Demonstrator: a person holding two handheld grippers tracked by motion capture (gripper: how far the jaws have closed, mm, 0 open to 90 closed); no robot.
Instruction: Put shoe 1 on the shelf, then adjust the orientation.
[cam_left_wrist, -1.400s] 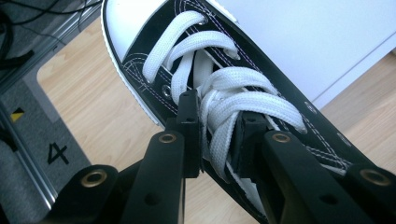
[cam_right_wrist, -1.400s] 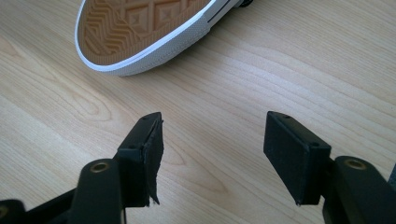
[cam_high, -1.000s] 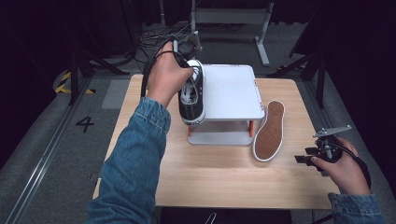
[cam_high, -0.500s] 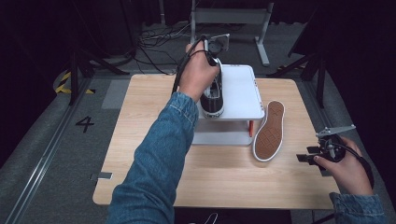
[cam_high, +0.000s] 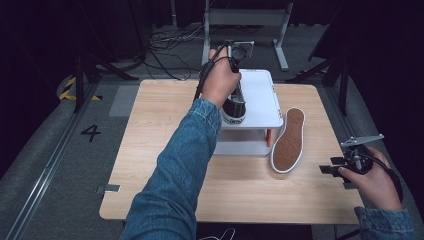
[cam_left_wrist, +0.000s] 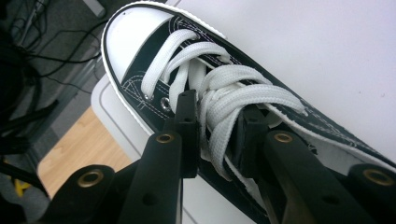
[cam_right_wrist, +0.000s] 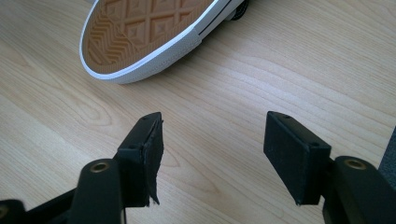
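Left gripper (cam_left_wrist: 217, 140): jaws narrow, clamped on the laced tongue of the black sneaker (cam_left_wrist: 187, 88), white laces (cam_left_wrist: 233, 93) bunched between the pads. They've just eased open a touch, but the shoe is still pinched between them. Ahead of the jaws the white toe cap points away; under the shoe is the top of the white shelf (cam_high: 262, 95), with the sole probably resting on it (contact line not visible from this angle). High view puts that hand (cam_high: 220, 80) over the shelf's left part.

Right gripper (cam_right_wrist: 212, 154): jaws wide, nothing between them, just bare wooden table (cam_right_wrist: 280, 70) below. Ahead and to the left of the jaws lies the second sneaker (cam_right_wrist: 140, 32) on its side, tan sole facing the gripper, well apart from the pads.
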